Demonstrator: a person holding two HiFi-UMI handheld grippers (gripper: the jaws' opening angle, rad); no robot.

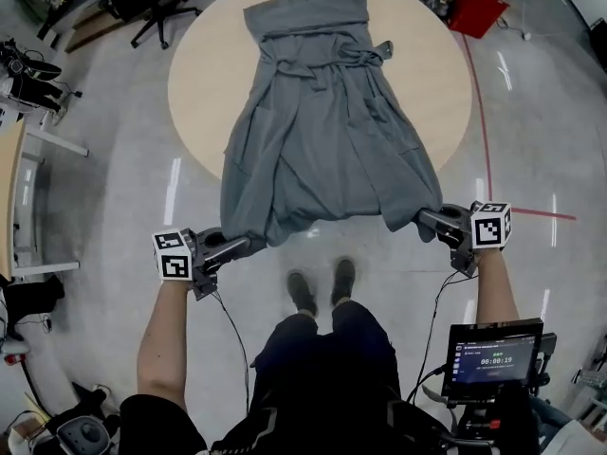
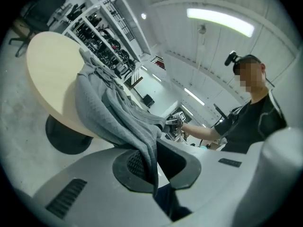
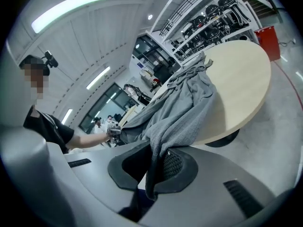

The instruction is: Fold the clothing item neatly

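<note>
Garment: I see a grey sleeveless dress (image 1: pixel 327 131) in a knit-textured cloth. It is laid out lengthwise with the neckline at the far side and a tie knotted at the waist (the knot sits right of centre).
Location: The upper part lies flat on the round pale table (image 1: pixel 204 74). The skirt flares over the near edge, and the hem hangs off it between the two grippers.
Left gripper (image 1: pixel 248 243): Clamped on the hem's left corner. In its own view the fingers (image 2: pixel 132 167) stand nearly together, with a fold of cloth pinched between them and a short tail dropping below.
Right gripper (image 1: pixel 424 221): Clamped on the hem's right corner. Its fingers (image 3: pixel 174 167) are likewise narrow, with cloth pressed between them and trailing beneath.
Hem between grips: Gathered and slightly sagging.
</note>
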